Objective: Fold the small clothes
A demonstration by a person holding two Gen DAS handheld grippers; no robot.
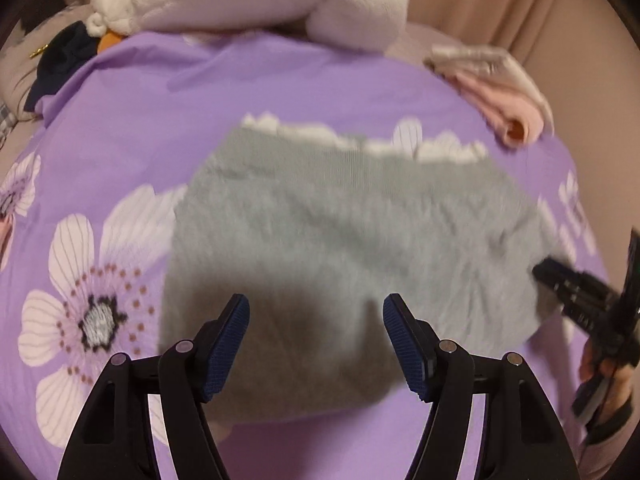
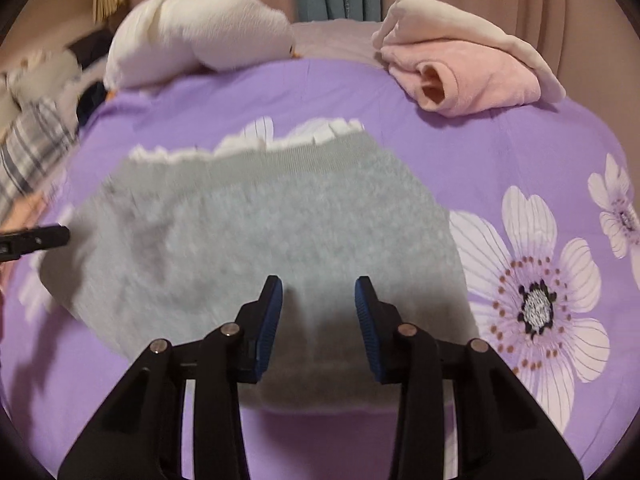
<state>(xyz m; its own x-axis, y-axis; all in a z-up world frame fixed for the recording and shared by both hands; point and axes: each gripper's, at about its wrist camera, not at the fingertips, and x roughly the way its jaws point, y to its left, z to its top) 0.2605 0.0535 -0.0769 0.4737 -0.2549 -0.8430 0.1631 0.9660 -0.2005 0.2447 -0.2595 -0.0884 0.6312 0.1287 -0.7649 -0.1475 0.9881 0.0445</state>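
Observation:
A grey fuzzy garment with a white frilly edge on its far side lies flat on the purple floral sheet. My left gripper hovers over its near edge, open, with nothing pinched between the blue pads. In the right wrist view the same garment lies spread out. My right gripper stands over its near edge with the jaws apart and the pads clear of the cloth. Each gripper's black fingers show at the side of the other view, by the garment's side edges.
A folded pink garment lies at the far right of the sheet. A white plush toy rests at the far edge. Dark and checked cloth sits far left. Curtains hang behind. A hand holds the right gripper.

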